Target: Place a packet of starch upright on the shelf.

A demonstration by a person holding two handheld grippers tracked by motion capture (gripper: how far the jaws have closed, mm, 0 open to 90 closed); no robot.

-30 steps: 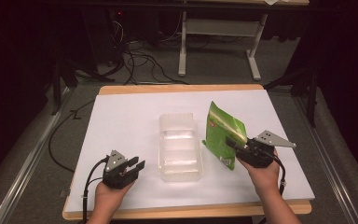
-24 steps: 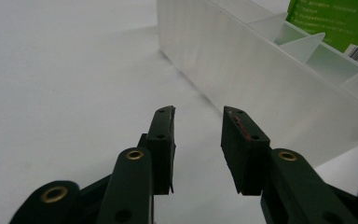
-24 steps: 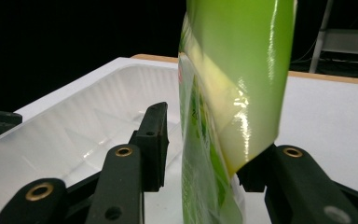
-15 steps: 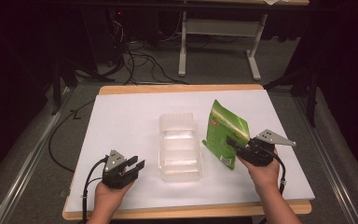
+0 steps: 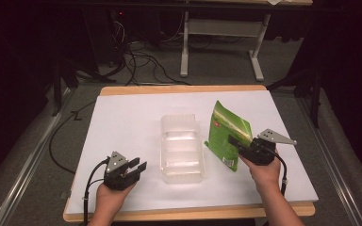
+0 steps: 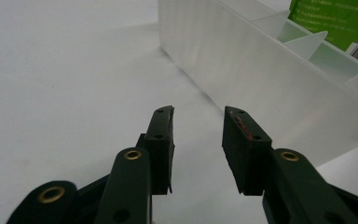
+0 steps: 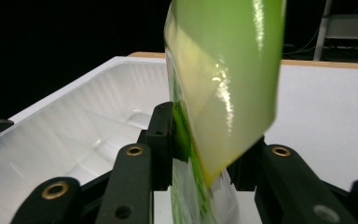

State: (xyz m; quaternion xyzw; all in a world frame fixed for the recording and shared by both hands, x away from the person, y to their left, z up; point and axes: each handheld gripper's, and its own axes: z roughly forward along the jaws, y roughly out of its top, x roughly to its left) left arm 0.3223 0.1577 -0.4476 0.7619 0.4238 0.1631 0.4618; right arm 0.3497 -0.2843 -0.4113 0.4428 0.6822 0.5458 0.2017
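One glossy green foil pouch and one clear plastic divided tray are sitting on a white-topped table.
The right gripper is pinching the upright pouch beside the tray, toward the right edge; the left gripper is hovering spread near the front edge.

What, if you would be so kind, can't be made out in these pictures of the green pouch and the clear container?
- Print on the green pouch: too small in the high view, cut by the frame edge in the left gripper view.
- Pouch's lower part: covered by the right gripper in the high view, blurred close up in the right gripper view.
- Container compartments: its frosted wall hides their floors in the left gripper view.
- Left gripper: open, nothing hidden.
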